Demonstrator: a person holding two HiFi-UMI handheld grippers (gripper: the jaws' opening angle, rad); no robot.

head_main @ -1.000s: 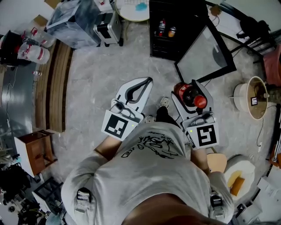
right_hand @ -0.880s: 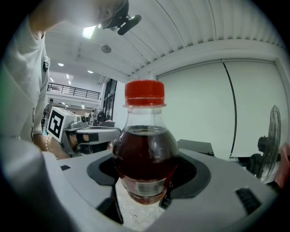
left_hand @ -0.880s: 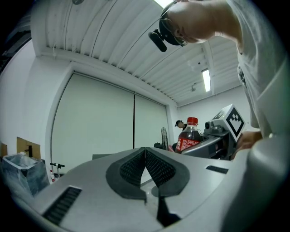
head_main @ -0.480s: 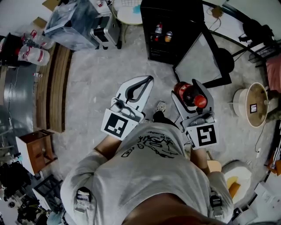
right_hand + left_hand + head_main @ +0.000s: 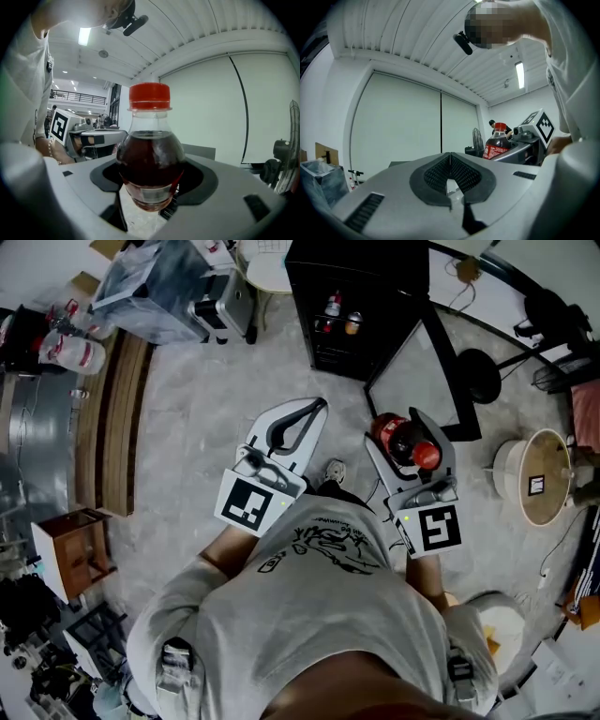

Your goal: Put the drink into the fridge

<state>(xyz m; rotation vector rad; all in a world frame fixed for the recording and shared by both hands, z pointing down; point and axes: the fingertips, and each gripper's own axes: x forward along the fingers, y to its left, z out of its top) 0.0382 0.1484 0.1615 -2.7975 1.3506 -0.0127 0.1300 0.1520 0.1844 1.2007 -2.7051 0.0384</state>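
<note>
The drink is a dark cola bottle [image 5: 397, 439] with a red cap [image 5: 149, 94] and a red label. My right gripper [image 5: 397, 424] is shut on its body [image 5: 151, 165] and carries it above the floor. My left gripper [image 5: 317, 407] is beside it on the left, its jaws shut tip to tip on nothing; its dark ribbed pads [image 5: 438, 172] meet. The black fridge [image 5: 375, 292] stands ahead with its glass door [image 5: 422, 367] swung open to the right. Two drinks [image 5: 333, 306] show on a shelf inside. From the left gripper view the bottle [image 5: 497, 143] appears to the right.
A black fan base [image 5: 478, 362] and a round white stool [image 5: 532, 479] are on the right. Wooden planks [image 5: 112, 427] and a small wooden box [image 5: 75, 554] lie to the left. A plastic-wrapped bundle [image 5: 155, 277] and a case [image 5: 220, 301] sit at the back left.
The fridge and its open door have slid lower and leftward in the head view, so they are closer. Both grippers keep the same pose, the bottle still held.
</note>
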